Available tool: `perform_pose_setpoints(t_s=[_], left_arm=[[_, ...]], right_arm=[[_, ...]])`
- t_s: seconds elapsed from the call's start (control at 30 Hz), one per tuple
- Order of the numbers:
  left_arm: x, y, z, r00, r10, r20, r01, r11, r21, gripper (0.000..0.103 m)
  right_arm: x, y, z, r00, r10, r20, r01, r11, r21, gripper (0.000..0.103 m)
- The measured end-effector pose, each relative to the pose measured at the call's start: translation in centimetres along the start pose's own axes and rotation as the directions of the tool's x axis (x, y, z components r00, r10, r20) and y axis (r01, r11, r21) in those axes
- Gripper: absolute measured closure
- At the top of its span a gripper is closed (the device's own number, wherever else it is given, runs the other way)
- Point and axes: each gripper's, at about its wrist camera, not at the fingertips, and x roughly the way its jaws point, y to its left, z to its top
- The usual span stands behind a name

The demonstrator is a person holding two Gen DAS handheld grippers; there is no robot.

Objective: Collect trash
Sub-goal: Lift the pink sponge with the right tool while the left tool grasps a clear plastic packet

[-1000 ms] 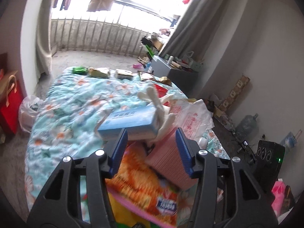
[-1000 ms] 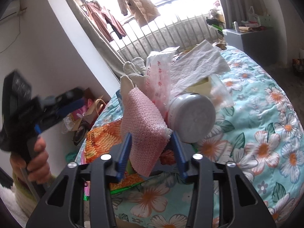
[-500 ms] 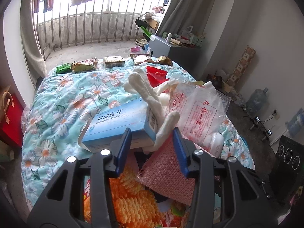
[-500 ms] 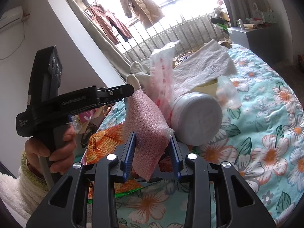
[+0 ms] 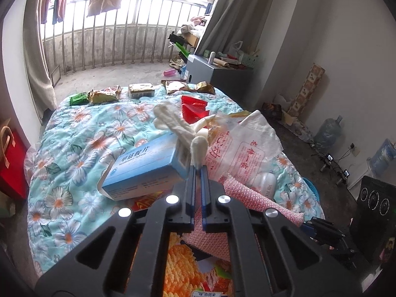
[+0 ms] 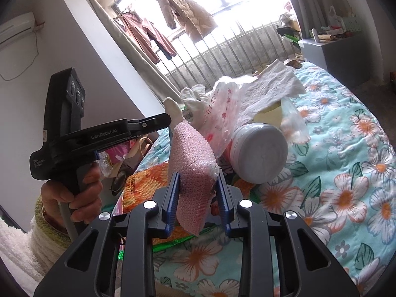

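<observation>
— Where is the left gripper [image 5: 197,173]?
— It tilts down at the trash pile on the bed [image 5: 81,133], pinching the white glove [image 5: 198,148] tight.
— And the right gripper [image 6: 198,185]?
— It just closed more — squeezing the pink bubble wrap [image 6: 191,158].

pink bubble wrap [image 6: 191,170]: bumpy plastic | glove [image 5: 178,126]: white knit cloth | jar lid [image 6: 262,153]: smooth matt plastic | bedspread [image 5: 81,146]: quilted floral cloth

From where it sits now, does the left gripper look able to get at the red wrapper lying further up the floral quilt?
Probably not yet. The left gripper is shut on a white cotton glove, and the red wrapper lies beyond the glove and the blue medicine box. It would need to let go first.
</observation>
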Motion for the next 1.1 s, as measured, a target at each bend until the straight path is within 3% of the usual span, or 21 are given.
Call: perform_pose_setpoints(t_s=[0.1,0.13,0.2,0.4,0.53,0.67,0.8,0.97,1.1], left_arm=[[-0.5,-0.3,0.0,1.000,-0.009,0.005,0.009,1.000,0.003,0.095],[-0.7,-0.5,0.0,1.000,-0.007,0.005,0.007,1.000,0.006,0.084],[-1.1,-0.7,0.1,1.000,-0.004,0.018,0.004,1.000,0.007,0.072],[-2.4,-2.7,0.7,0.997,-0.042,0.067,0.038,0.998,0.054,0.059],[-1.4,-5.4,1.1,0.998,-0.048,0.036,0.043,0.991,0.126,0.037],[0.7,-8.1,1.5,1.000,-0.021,-0.007,0.022,0.981,0.194,0.027],[3.5,-9.9,1.7,0.996,0.062,-0.058,-0.046,0.968,0.249,0.026],[5.3,-9.1,1.8,0.993,0.071,-0.093,-0.053,0.982,0.180,0.028],[6.0,-8.2,1.8,0.991,0.071,-0.116,-0.056,0.991,0.124,0.051]], right_arm=[[-0.7,-0.1,-0.3,1.000,-0.009,0.003,0.009,1.000,-0.004,0.074],[-1.0,-0.2,-0.4,1.000,-0.013,0.004,0.013,1.000,-0.005,0.074],[-1.6,-0.4,-0.6,1.000,-0.019,0.005,0.019,1.000,-0.005,0.074],[-3.0,-1.3,-1.4,0.999,-0.038,-0.001,0.038,0.999,0.009,0.075],[-3.6,-2.0,-2.1,0.999,-0.049,-0.007,0.049,0.999,0.023,0.075],[-4.2,-2.9,-2.8,0.999,-0.054,-0.009,0.054,0.997,0.048,0.075],[-4.5,-3.9,-3.1,0.999,-0.042,-0.005,0.042,0.995,0.087,0.075],[-4.6,-4.5,-3.1,1.000,-0.026,0.003,0.026,0.995,0.099,0.075],[-4.6,-4.7,-3.2,1.000,-0.018,0.003,0.017,0.994,0.105,0.075]])
